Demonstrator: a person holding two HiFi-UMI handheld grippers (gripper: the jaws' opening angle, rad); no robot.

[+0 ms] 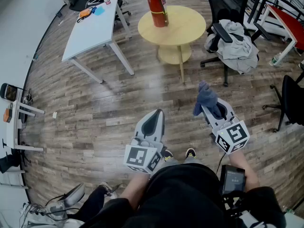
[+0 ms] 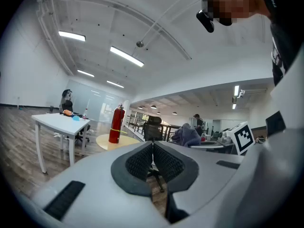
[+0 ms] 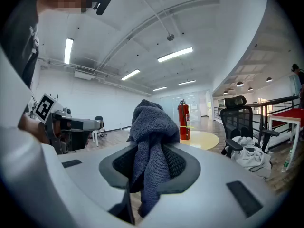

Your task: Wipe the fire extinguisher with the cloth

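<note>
Left gripper [image 1: 158,113] [image 2: 153,145]: jaws pressed together with nothing between them; low centre of the head view, pointing up the frame
Right gripper [image 1: 207,111] [image 3: 152,161]: clenched on the cloth; lower right of centre in the head view, beside the left gripper and apart from it
Cloth [image 1: 206,99] [image 3: 151,137]: dark blue-grey, pinched between the right pads; its bunched top stands above the fingertips and a tail hangs down between the jaws toward the camera
Extinguisher [image 1: 156,4] [image 2: 115,124] [image 3: 184,121]: red, upright on the round table at the top centre of the head view, near the table's left edge; well apart from both grippers and from the cloth; in the right gripper view it shows just right of the cloth's top, far behind it
Round table [image 1: 190,25]: pale wood, on a pedestal
White table [image 1: 92,30]: upper left of the head view, left of the round table
Chair [image 1: 228,4]: black, upper right, just right of the round table, grey clothes [image 1: 237,46] heaped on it
</note>
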